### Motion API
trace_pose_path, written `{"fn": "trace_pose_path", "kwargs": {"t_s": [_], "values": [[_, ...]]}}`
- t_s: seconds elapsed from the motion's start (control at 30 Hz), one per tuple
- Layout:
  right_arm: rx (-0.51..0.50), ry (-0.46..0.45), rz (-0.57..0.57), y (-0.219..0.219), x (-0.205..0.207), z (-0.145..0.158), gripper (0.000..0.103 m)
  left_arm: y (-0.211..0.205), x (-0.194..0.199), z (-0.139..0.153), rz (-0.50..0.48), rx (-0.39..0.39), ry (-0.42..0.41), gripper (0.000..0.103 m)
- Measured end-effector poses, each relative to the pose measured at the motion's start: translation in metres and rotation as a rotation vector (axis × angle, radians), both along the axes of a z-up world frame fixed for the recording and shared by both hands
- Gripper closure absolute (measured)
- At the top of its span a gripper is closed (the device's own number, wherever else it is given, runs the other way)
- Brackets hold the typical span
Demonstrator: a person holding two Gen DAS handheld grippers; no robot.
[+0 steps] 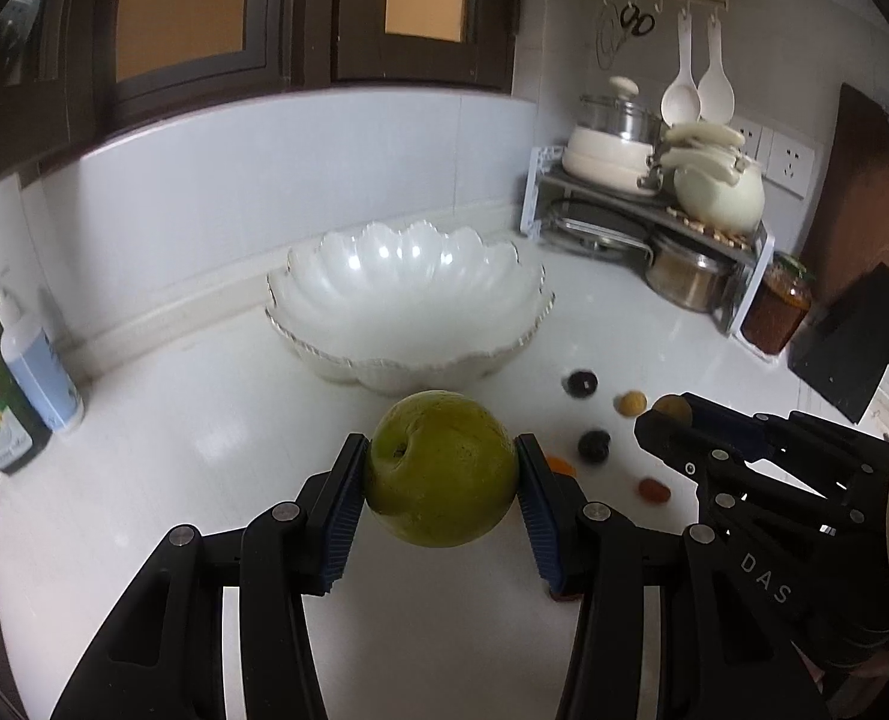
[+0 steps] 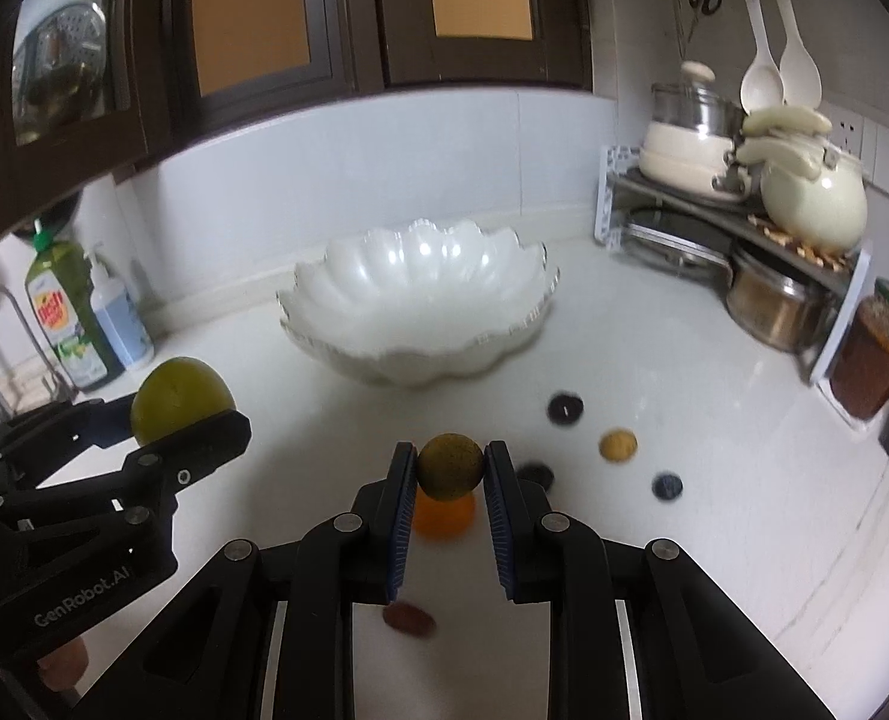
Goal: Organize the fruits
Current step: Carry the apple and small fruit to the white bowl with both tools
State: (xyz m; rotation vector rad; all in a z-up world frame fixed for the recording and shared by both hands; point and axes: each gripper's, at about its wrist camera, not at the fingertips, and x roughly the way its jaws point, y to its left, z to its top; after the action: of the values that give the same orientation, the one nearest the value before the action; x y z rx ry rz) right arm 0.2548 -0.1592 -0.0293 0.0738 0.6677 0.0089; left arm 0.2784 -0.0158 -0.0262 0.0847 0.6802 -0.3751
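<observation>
My left gripper [image 1: 441,471] is shut on a large green fruit [image 1: 441,468], held above the white counter just in front of the white scalloped bowl [image 1: 408,300]; it also shows in the right wrist view [image 2: 180,399]. My right gripper [image 2: 449,468] is shut on a small brown-green round fruit [image 2: 449,467], held above the counter in front of the bowl [image 2: 420,306]. The bowl looks empty. Small fruits lie loose on the counter: dark ones [image 2: 565,408] [image 2: 666,486], a yellow one [image 2: 617,446], an orange one [image 2: 444,519] and a reddish one [image 2: 408,618].
A dish-soap bottle [image 2: 66,312] and a pump bottle [image 2: 117,312] stand at the left by the sink. A rack with pots and a kettle [image 2: 804,198] and a jar [image 2: 873,354] fill the right corner. The tiled wall runs behind the bowl.
</observation>
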Motion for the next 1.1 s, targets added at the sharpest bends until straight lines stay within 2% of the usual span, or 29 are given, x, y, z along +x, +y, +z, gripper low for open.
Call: {"fn": "trace_pose_path", "kwargs": {"t_s": [0.33,0.53,0.8,1.1], "values": [[-0.016,-0.103,-0.030,0.016,0.035,0.036,0.079,0.016,0.038,0.032,-0.022,0.032,-0.083,0.055],[-0.029,-0.135,-0.039,0.022,0.059,0.050,0.079,0.017,0.062,0.046,-0.015,0.057,-0.112,0.055],[-0.018,-0.126,-0.024,0.011,0.098,0.064,0.079,0.010,0.101,0.053,-0.003,0.062,-0.070,0.055],[-0.009,-0.026,0.046,-0.010,0.165,0.064,0.079,-0.006,0.154,0.052,0.046,0.079,0.028,0.055]]}}
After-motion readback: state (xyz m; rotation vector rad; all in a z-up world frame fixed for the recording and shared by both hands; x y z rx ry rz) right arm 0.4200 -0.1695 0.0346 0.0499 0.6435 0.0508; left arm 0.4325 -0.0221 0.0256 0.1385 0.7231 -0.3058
